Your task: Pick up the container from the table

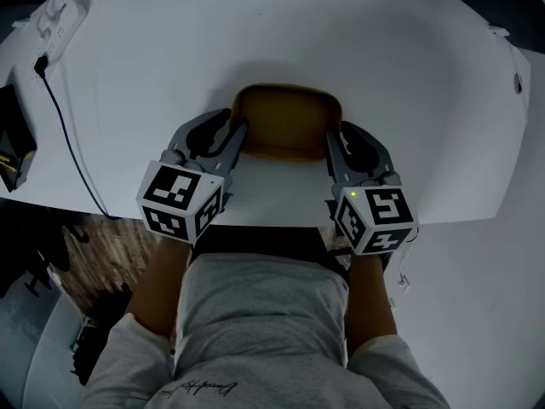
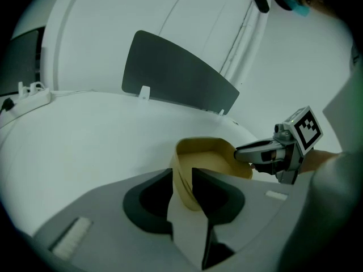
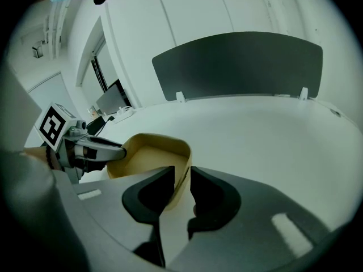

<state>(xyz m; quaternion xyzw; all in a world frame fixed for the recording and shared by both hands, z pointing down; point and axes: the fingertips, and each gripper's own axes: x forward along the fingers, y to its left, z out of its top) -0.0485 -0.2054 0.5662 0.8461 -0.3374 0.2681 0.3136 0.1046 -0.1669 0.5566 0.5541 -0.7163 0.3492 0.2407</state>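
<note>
A tan, shallow open container (image 1: 287, 119) sits near the front edge of the white table (image 1: 153, 58). My left gripper (image 1: 226, 133) straddles its left wall, and in the left gripper view the pads of this gripper (image 2: 181, 175) press on that thin wall of the container (image 2: 207, 152). My right gripper (image 1: 347, 141) straddles the right wall in the same way, its jaws (image 3: 182, 173) closed on the container's rim (image 3: 150, 152). Each gripper view shows the other gripper at the container's far side. I cannot tell whether the container is off the table.
A black cable (image 1: 68, 135) runs across the table's left part from a white power strip (image 1: 64, 11). A dark box (image 1: 13, 152) stands at the left edge. A dark upright panel (image 3: 238, 64) borders the table's far side. The person's torso is right at the front edge.
</note>
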